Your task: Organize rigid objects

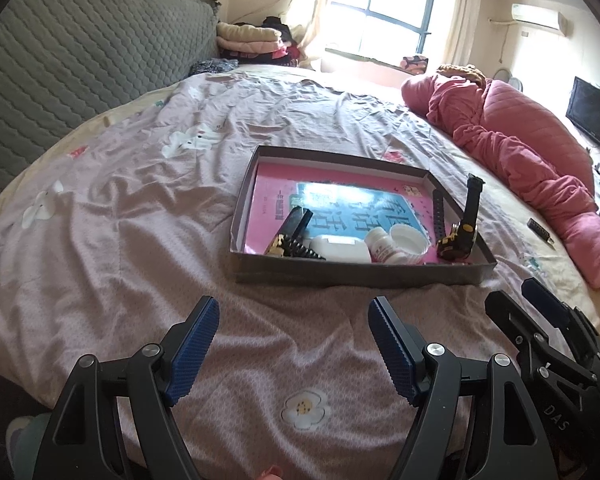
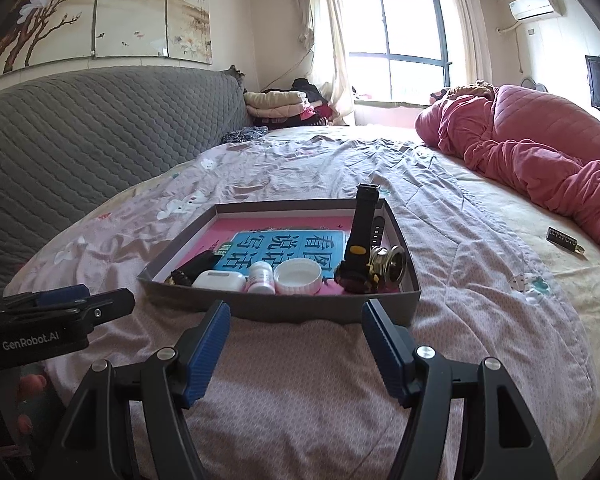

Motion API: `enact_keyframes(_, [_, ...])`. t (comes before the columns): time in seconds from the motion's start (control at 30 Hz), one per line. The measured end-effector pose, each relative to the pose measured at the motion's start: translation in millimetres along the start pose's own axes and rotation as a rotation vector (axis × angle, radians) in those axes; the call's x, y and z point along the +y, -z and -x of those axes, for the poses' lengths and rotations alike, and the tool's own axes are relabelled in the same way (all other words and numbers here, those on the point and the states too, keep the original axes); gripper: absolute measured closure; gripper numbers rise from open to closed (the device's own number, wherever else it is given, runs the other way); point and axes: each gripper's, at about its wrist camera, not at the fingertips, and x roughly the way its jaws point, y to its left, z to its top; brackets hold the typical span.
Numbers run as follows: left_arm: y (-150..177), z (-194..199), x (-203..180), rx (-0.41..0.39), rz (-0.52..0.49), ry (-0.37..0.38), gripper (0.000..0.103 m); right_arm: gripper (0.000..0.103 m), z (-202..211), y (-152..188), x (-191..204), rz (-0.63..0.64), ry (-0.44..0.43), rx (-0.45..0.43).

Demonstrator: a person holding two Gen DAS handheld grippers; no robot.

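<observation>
Left wrist view is showing you the bed [image 1: 140,216] spreading wide, with the shallow box [image 1: 356,274] lying on it just beyond your grippers. Inside, along its near wall, a white case [image 1: 340,249], a wide white lid [image 1: 407,242], a small bottle [image 1: 378,245] and a black watch [image 1: 462,236] are sitting. You are holding the left gripper [image 1: 296,344] and right gripper [image 2: 296,338] with jaws apart, gripping nothing

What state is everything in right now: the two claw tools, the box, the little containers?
Left gripper: fingers open, empty, over the bedsheet.
Right gripper: fingers open, empty.
Box: lidless, on the bed, holding items.
White jar: no lid, upright.
Pill bottle: capped, in the box.
White case: closed, lying flat.
Watch: strap standing up.
Small dark object: lying outside the box.
</observation>
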Motion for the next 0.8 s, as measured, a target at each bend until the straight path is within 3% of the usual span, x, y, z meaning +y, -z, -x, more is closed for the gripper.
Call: enact_keyframes(0.8, [31.3, -7.5, -6.1, 0.058, -0.013, -0.001, 0.025, 0.035, 0.7, 20.5, 11.7, -0.023, 0.048, 0.065])
